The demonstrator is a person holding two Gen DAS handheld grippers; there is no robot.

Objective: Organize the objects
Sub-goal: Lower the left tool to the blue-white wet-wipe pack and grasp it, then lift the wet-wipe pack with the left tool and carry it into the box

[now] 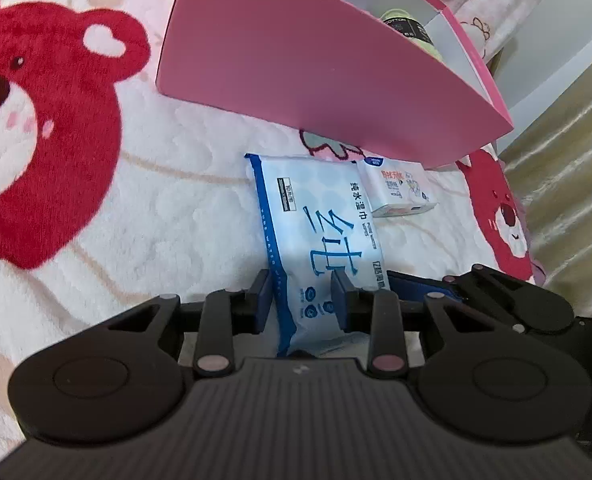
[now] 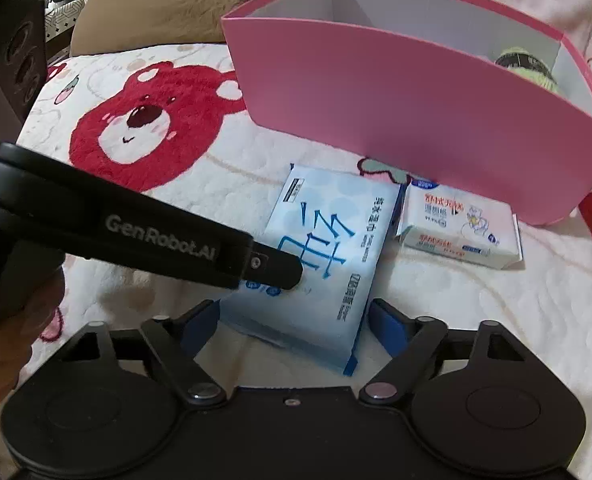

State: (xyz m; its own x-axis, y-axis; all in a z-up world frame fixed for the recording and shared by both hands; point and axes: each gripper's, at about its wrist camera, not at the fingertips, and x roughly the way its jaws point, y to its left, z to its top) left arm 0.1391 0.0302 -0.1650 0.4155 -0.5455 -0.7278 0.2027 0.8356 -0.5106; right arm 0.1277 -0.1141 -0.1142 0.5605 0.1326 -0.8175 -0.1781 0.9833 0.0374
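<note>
Left gripper (image 1: 302, 296) clamped on the wipes pack (image 1: 320, 236) – right gripper (image 2: 296, 320) spread wide astride it – steadying for the pink box (image 1: 316, 72).

So there's a light blue wet wipes pack (image 2: 328, 256) with a darker blue sealed edge and big blue Chinese lettering, lying flat on the fluffy bear-print blanket, long side pointing toward the box. Just beside it, by its far right corner, sits a smaller white tissue pack (image 2: 460, 226) with red text and a little flower drawing, also flat. Right behind both stands an open pink box (image 2: 396, 104), white inside, with a pale green roll with a black label (image 2: 526, 66) tucked in its right end.
</note>
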